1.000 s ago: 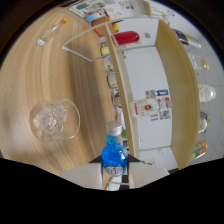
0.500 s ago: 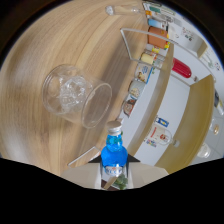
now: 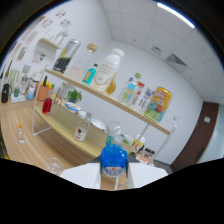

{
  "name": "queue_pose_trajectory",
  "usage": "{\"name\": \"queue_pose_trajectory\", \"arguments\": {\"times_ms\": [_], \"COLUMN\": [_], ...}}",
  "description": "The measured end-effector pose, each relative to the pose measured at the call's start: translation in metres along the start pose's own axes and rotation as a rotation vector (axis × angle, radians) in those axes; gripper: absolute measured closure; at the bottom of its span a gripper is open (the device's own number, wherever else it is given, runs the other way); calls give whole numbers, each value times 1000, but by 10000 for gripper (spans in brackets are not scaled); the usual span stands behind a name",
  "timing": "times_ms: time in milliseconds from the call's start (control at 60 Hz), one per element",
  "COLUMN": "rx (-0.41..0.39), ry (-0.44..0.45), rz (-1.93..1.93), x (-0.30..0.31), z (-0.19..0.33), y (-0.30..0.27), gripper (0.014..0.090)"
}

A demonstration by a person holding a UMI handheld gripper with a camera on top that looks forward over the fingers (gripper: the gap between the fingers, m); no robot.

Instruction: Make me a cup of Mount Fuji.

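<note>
A small clear bottle of blue liquid (image 3: 114,156) with a clear cap stands upright between my white fingers (image 3: 80,175). My gripper (image 3: 114,173) is shut on its lower body and holds it above the wooden table (image 3: 20,150). A clear glass (image 3: 54,165) sits on the table just left of the left finger, partly hidden by it.
Beyond the bottle, a wooden wall shelf (image 3: 107,100) carries several bottles and cartons. On the lower counter are a red bottle (image 3: 46,105), a clear bottle with a red label (image 3: 81,129) and small jars. A dark door (image 3: 205,132) is far to the right.
The view has swung up from the tabletop to the shelves and wall. The blue bottle stayed in the fingers. The glass has moved from ahead on the left to beside the left finger.
</note>
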Motion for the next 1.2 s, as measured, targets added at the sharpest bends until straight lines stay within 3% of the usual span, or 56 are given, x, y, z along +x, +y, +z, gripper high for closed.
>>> {"name": "queue_pose_trajectory", "arguments": {"times_ms": [183, 433, 917, 1117, 1200], "rx": [-116, -302, -495, -512, -529], "ry": [27, 9, -82, -68, -48], "rz": [432, 543, 533, 541, 552], "x": [30, 19, -9, -9, -7], "z": [0, 36, 43, 37, 29], "y": [95, 208, 263, 268, 269], "gripper": [688, 687, 680, 669, 515]}}
